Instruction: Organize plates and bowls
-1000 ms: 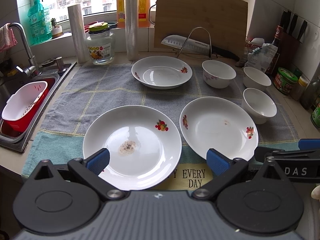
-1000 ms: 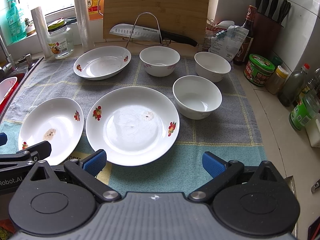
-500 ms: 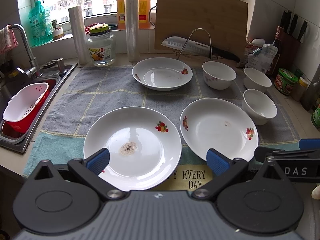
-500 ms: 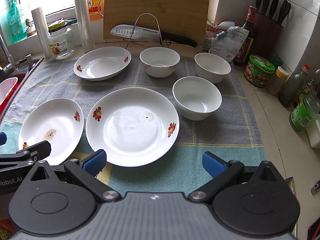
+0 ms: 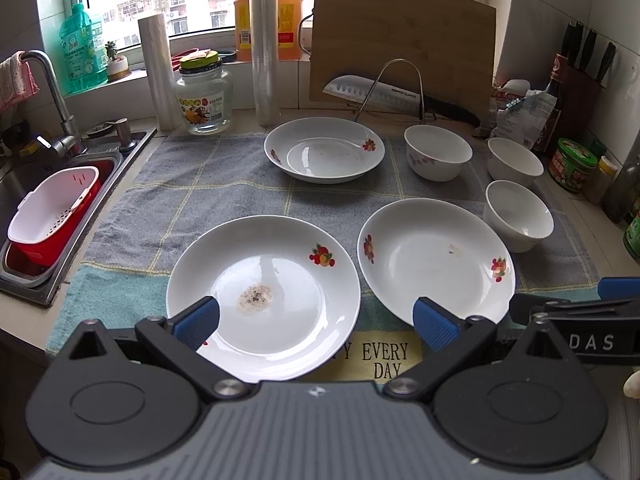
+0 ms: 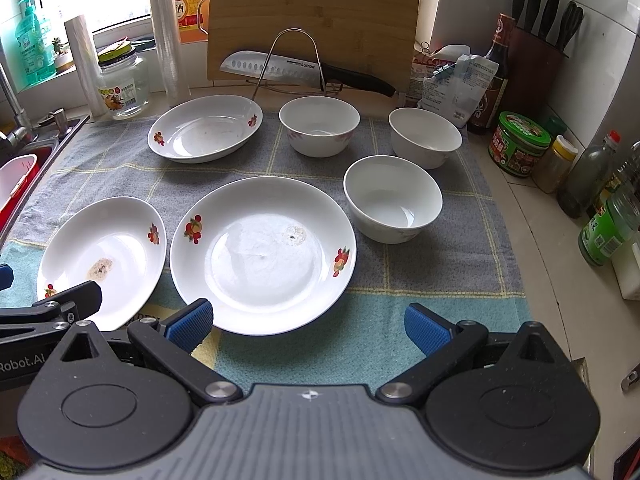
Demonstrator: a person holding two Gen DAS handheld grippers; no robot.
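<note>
Left tongs [image 5: 316, 318] gape wide and empty over the near-left plate [image 5: 264, 296], probably lined up to lift it for stacking. Right tongs [image 6: 306, 322], equally wide and empty, hang near the middle plate [image 6: 262, 254]; three bowls [image 6: 394, 198] sit far right.

A gray and blue towel [image 5: 224, 184] covers the counter. Behind it a wooden cutting board [image 5: 400, 40] leans on the wall, with a big knife [image 5: 372, 90] on a wire rack [image 5: 390, 84] in front. A glass jar [image 5: 203, 96] stands near two plastic rolls [image 5: 264, 40]. A red and white basket [image 5: 54, 208] sits in the sink [image 5: 24, 280]. A green jar [image 6: 518, 144] stands at the right.
</note>
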